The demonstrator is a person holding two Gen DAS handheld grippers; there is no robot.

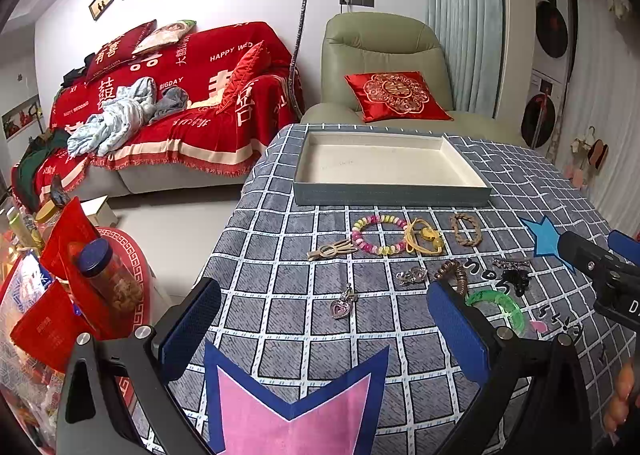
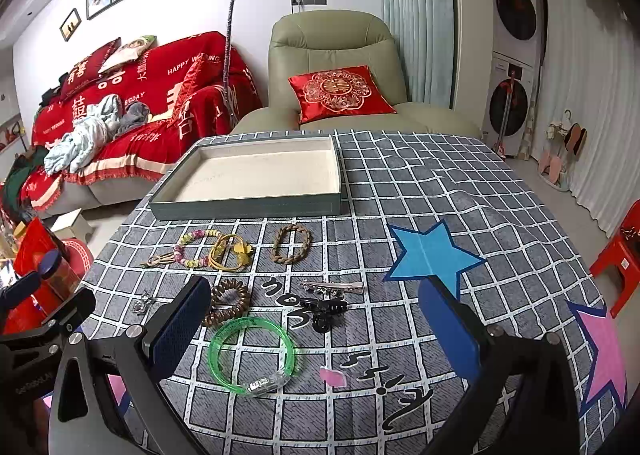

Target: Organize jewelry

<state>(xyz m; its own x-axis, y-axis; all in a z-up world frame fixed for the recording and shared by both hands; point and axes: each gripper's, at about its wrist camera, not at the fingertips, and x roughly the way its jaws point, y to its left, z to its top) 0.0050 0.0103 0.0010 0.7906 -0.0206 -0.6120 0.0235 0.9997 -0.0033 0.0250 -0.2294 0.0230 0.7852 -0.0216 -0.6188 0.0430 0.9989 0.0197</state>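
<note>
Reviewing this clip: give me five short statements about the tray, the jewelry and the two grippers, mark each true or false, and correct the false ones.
1. The shallow grey tray with a cream lining holds no jewelry. True.
2. The translucent green plastic bangle lies inside the tray. False: it lies on the grey checked tablecloth, near the right gripper.
3. The left gripper is shut on the pink heart pendant. False: its jaws stand wide open and the pendant lies free on the cloth.
4. The pastel beaded bracelet lies between the tray and the pendant. True.
5. The brown braided bracelet sits on the blue star print. False: it lies to the left of the star, apart from it.
</note>
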